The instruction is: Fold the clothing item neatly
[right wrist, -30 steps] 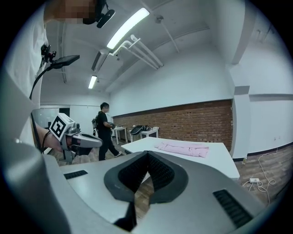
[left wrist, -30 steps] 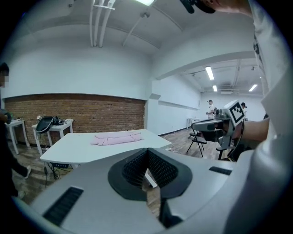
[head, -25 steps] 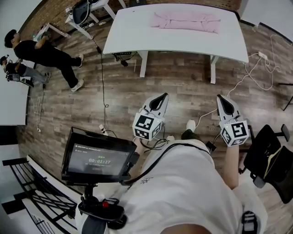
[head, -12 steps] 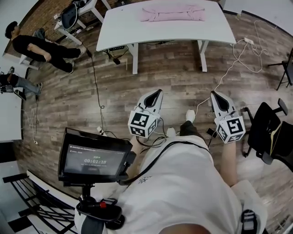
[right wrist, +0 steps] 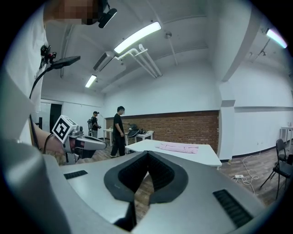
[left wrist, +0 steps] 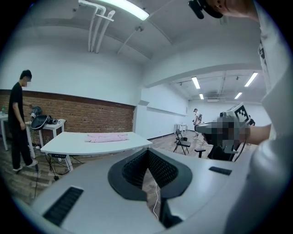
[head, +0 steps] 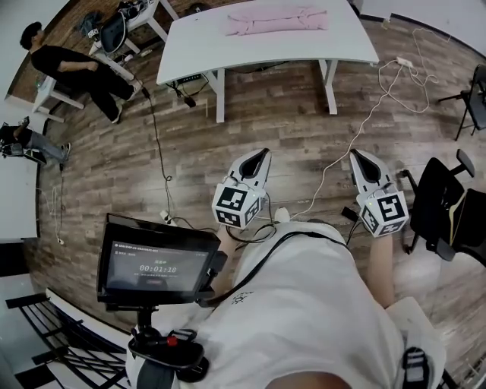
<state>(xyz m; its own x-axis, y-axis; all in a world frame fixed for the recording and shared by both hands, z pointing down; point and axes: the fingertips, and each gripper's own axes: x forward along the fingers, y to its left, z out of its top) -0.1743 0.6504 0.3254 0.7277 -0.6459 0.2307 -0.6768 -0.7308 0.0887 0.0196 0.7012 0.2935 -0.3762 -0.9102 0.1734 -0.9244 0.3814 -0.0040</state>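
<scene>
Standing well apart from the white table (head: 266, 52), where the pink garment (head: 277, 20) lies as a long narrow strip, the person carries the left gripper (head: 263, 153) and right gripper (head: 355, 155) clenched on nothing, since the cloth seems out of reach.

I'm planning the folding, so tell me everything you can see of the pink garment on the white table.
The pink garment is pale pink, soft-looking cloth. It lies flat on the white table, toward the edge farthest from the person. It is laid out as a long, narrow strip along the table's length, wrinkled and bunched in places, not neatly folded. What kind of garment it is cannot be told from this distance. Only the tabletop touches it.
</scene>
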